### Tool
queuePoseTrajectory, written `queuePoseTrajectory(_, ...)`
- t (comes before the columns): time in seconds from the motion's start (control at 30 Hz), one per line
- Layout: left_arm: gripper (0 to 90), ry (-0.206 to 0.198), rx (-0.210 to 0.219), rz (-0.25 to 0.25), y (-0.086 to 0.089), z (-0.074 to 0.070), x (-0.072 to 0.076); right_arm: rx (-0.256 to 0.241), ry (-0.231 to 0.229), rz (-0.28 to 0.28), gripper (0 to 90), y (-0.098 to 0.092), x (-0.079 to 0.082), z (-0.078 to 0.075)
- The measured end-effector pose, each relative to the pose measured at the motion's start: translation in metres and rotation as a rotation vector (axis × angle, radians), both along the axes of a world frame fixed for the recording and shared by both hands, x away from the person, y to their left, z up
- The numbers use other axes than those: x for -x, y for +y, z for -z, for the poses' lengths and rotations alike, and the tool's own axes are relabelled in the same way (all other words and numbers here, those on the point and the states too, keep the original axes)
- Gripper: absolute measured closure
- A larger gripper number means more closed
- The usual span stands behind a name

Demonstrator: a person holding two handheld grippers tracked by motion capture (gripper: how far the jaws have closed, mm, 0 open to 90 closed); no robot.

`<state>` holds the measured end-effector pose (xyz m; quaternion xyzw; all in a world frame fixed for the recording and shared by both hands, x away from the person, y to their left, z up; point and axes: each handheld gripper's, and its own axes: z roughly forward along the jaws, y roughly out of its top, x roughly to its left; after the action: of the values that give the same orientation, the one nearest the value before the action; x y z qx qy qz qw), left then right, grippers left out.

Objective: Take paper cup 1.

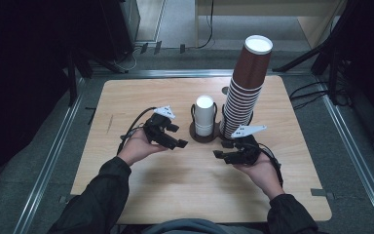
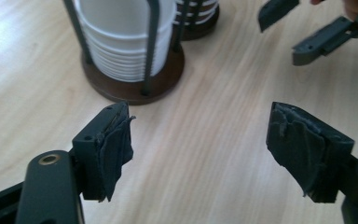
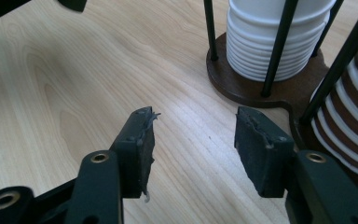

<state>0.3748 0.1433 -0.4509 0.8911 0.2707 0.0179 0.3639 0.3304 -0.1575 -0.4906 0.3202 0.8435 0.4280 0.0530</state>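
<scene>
High view: a person seated at a wooden table (image 1: 175, 180) holds a two-jaw gripper in each hand, both aimed at a dark wooden cup holder (image 1: 198, 136) just past table centre. The left gripper (image 1: 177, 143) sits at about 8 o'clock from the holder, the right gripper (image 1: 220, 154) at about 5 o'clock, each near it and touching nothing. In the holder's left bay stands a short stack of white paper cups (image 1: 204, 115), ringed by thin black rods; at 3 o'clock from it a far taller stack of brown paper cups (image 1: 246, 83) leans slightly right, its white-lined top cup well above the rods.

Left gripper view has the jaws spread wide over bare wood, worn pads facing each other, with the white stack (image 2: 123, 37) at 11 o'clock and the other gripper at 1 o'clock. Right gripper view shows its jaws likewise parted and empty, the white stack (image 3: 275, 42) at 1 o'clock and the brown stack (image 3: 349, 126) at 3 o'clock.

Paper cups of this kind are likely very light, thin-walled and easily crushed, and nested ones tend to cling. The safest hold looks to be a gentle pinch across the top cup's wall just under its rolled rim, lifting straight up between the rods; the tall brown stack could topple if nudged sideways.
</scene>
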Motion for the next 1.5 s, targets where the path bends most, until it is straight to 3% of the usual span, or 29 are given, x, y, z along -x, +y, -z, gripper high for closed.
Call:
queuePoseTrajectory(0.07,21.4,-0.001,0.008,0.002,0.0,-0.003,-0.005,0.005,-0.009,0.003,49.0,0.002,0.0,-0.001)
queuePoseTrajectory(0.13,21.0,-0.006,-0.013,0.01,-0.001,-0.006,-0.01,0.0,-0.014,0.01,50.7,0.003,-0.001,-0.002)
queuePoseTrajectory(0.23,20.4,-0.046,-0.041,0.016,-0.002,-0.014,-0.015,-0.007,-0.009,0.011,54.9,0.005,-0.003,-0.003)
queuePoseTrajectory(0.37,20.6,-0.029,-0.015,0.027,-0.003,-0.023,-0.027,-0.032,0.011,0.019,60.0,0.01,-0.006,-0.001)
queuePoseTrajectory(0.43,20.6,-0.018,-0.009,0.029,-0.005,-0.026,-0.034,-0.021,0.011,0.027,61.9,0.015,-0.007,0.001)
queuePoseTrajectory(0.77,20.7,-0.026,-0.019,0.061,-0.024,-0.042,-0.057,0.003,-0.01,0.124,71.0,0.022,-0.017,0.011)
queuePoseTrajectory(0.83,20.4,-0.043,-0.035,0.082,-0.033,-0.048,-0.062,0.003,-0.013,0.141,72.3,0.021,-0.018,0.011)
queuePoseTrajectory(1.03,18.9,-0.042,-0.043,0.102,-0.042,-0.053,-0.076,-0.008,-0.039,0.165,80.8,0.029,-0.019,0.014)
queuePoseTrajectory(1.23,19.5,-0.038,0.002,0.117,-0.045,-0.054,-0.082,-0.037,-0.039,0.208,89.5,0.04,-0.022,0.017)
queuePoseTrajectory(1.4,19.8,-0.039,-0.036,0.112,-0.049,-0.055,-0.083,-0.008,-0.085,0.249,89.9,0.05,-0.026,0.019)
queuePoseTrajectory(1.5,19.7,-0.041,-0.058,0.118,-0.055,-0.057,-0.086,-0.043,-0.085,0.283,89.9,0.054,-0.03,0.017)
